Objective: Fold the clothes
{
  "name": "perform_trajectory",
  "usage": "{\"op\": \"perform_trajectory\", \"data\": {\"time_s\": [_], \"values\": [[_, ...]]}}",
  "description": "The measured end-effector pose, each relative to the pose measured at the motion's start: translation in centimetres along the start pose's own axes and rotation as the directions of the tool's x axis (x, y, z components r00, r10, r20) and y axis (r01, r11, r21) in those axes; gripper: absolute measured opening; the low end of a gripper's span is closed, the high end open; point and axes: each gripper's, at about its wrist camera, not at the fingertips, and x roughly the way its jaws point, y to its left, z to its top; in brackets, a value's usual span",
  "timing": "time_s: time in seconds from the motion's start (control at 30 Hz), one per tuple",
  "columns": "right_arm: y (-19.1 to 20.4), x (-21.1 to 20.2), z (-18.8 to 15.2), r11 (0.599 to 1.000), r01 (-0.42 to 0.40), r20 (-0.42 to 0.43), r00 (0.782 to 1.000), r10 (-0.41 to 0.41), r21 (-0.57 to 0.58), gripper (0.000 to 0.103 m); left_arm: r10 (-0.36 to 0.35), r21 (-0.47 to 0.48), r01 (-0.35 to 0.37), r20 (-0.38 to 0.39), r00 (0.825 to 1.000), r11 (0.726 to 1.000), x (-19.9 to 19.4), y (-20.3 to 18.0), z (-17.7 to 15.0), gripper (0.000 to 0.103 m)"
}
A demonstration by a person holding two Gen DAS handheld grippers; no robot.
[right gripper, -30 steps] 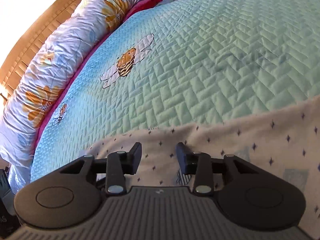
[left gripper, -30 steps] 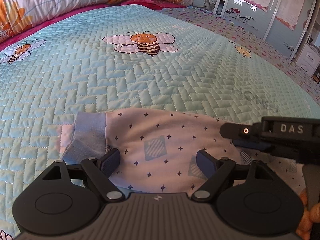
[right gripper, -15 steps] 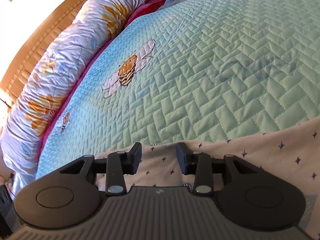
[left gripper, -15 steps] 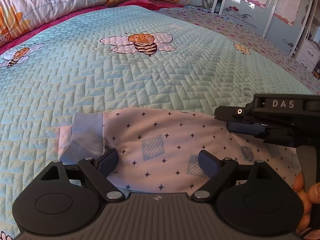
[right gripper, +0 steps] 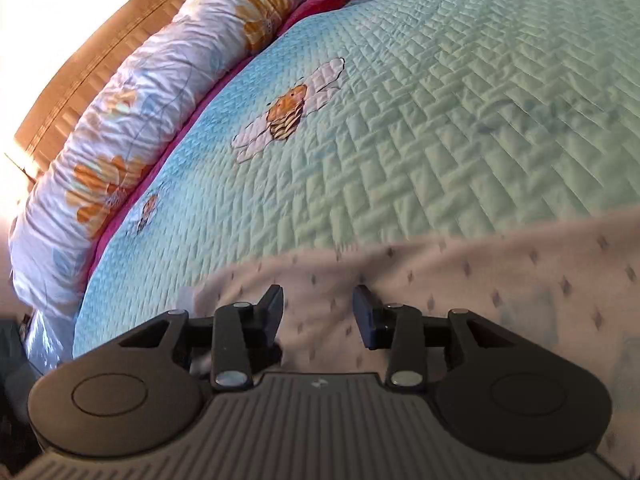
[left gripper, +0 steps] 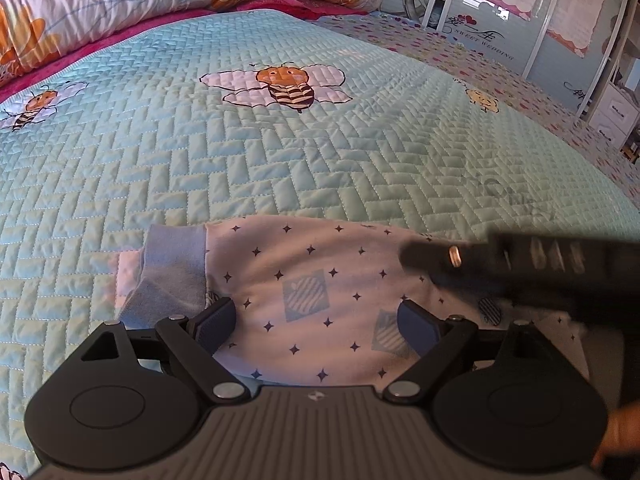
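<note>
Two tools over garment (left gripper: 320, 280) | left tool (left gripper: 316, 322) spread wide | right tool (right gripper: 318, 312) half-spread, gripping nothing | quilt (left gripper: 280, 160) beyond hem bare

We find the garment (left gripper: 320, 292) lying on the bed (left gripper: 280, 160), at its near edge; its cuff (left gripper: 172, 276) lies at the left end; the rolled quilt (left gripper: 120, 4) lies along the far side; cabinets (left gripper: 560, 20) stand behind, right.

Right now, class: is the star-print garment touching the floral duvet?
Apart. The left wrist view shows a broad stretch of quilt between the garment and the floral duvet.
</note>
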Motion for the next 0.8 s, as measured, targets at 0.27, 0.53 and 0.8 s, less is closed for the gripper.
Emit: {"op": "perform_trajectory", "data": {"time_s": [0.27,0.53,0.8], "values": [[0.4,-2.8,0.8,0.999,-0.016,0.089,0.996,0.013,0.03,0.041,0.004,0.006,-0.004,0.0,1.0,1.0,0.1,-0.1,0.1,0.092],[-2.4,-5.4,-5.2,0.989,-0.015,0.075,0.997,0.004,0.145,0.04,0.013,0.017,-0.013,0.003,1.0,1.0,0.1,-0.3,-0.1,0.093],[-5.6,-11.5,-6.4,0.958,-0.008,0.229,0.972,-0.061,0.288,0.042,0.01,0.028,-0.01,0.007,1.0,1.0,0.2,-0.4,-0.2,0.095]]}}
